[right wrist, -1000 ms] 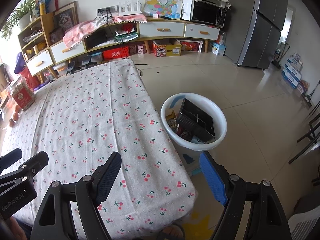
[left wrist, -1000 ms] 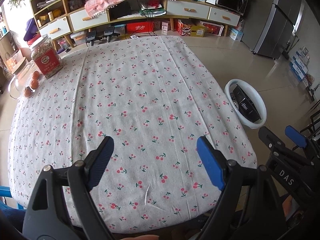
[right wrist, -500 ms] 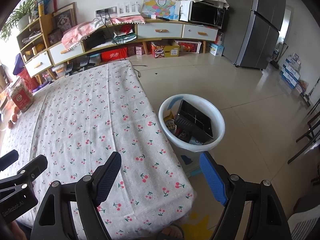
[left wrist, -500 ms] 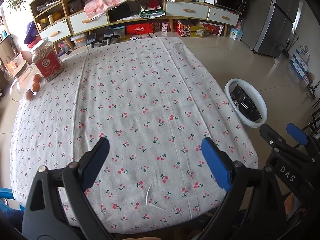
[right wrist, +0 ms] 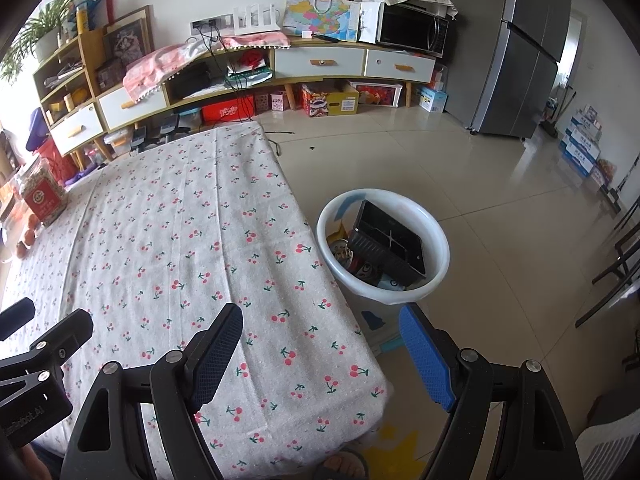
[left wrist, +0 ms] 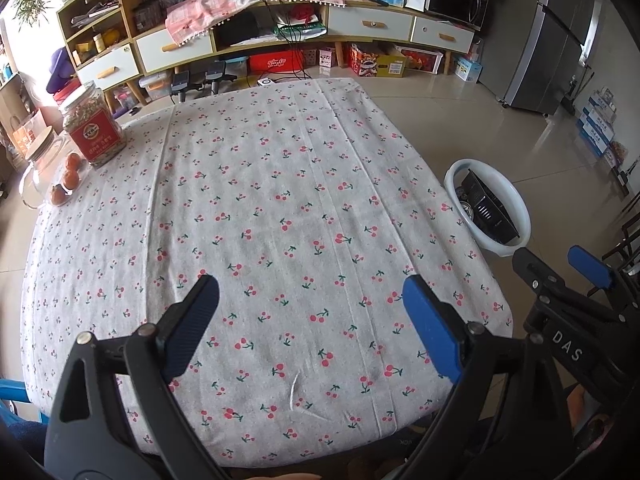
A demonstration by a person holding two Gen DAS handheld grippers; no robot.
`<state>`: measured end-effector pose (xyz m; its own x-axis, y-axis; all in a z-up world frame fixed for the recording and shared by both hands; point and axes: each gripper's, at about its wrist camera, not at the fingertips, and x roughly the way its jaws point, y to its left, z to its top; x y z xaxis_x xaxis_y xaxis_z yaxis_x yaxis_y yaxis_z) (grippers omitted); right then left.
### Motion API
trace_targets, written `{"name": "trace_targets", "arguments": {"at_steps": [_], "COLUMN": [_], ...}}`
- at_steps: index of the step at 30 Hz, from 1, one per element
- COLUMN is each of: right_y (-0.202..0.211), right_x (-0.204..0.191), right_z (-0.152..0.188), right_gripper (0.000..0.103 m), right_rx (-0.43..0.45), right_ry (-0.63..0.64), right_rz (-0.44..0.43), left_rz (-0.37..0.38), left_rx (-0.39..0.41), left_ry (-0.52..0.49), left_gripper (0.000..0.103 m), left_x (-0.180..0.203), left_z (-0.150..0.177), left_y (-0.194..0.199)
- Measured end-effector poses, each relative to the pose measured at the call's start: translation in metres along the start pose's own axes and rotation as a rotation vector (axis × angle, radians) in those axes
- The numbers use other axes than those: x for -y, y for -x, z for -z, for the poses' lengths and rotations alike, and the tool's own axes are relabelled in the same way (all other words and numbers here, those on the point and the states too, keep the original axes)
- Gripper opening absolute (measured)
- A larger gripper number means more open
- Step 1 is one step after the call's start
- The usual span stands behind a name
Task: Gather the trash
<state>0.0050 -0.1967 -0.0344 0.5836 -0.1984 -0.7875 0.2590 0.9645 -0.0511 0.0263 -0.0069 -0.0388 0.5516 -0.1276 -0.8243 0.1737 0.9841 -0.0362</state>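
Both cameras have backed off slightly versus a second ago: table sits a bit further out in the left wrist view, bin slid a little lower-left in the right wrist view; nothing on the cloth has shifted. Left to right: glass jar (left wrist: 93,124) with red label at far left of the table, small orange fruits (left wrist: 68,176) just beside it on a clear dish, neither looks like trash. Cherry-print tablecloth (left wrist: 280,208) otherwise shows no loose litter that I can see. Left gripper (left wrist: 308,312) hovers over the near edge, jaws spread wide, holding nothing. Right gripper (right wrist: 320,344) hangs over the near right corner of the table, jaws equally wide apart, also empty. White bin (right wrist: 436,240) stands on the floor just right of the table, already holding the trash: a black divided tray (right wrist: 388,248) tilted across the top, a can end and wrappers under it. Judgement: collection looks essentially done. If the tray needs reseating, it's thin moulded plastic, so light, slightly flexy and slick; pinch the raised rim or a divider wall, not the flat base. Can would be light, dentable.
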Motion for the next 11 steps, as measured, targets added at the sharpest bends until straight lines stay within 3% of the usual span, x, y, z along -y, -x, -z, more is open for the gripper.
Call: {"name": "trace_targets", "arguments": {"at_steps": [11], "right_y": [0.0013], "right_x": [0.0006], "right_z": [-0.0009], "right_gripper": [0.082], "right_rx": [0.005], "right_ry": [-0.004], "right_rz": [0.002], "left_rz": [0.015], "left_rx": [-0.007], "left_ry": [0.001], "left_gripper": [0.093], "left_x": [0.0004], "left_z": [-0.0007], "left_y": [-0.0011]}}
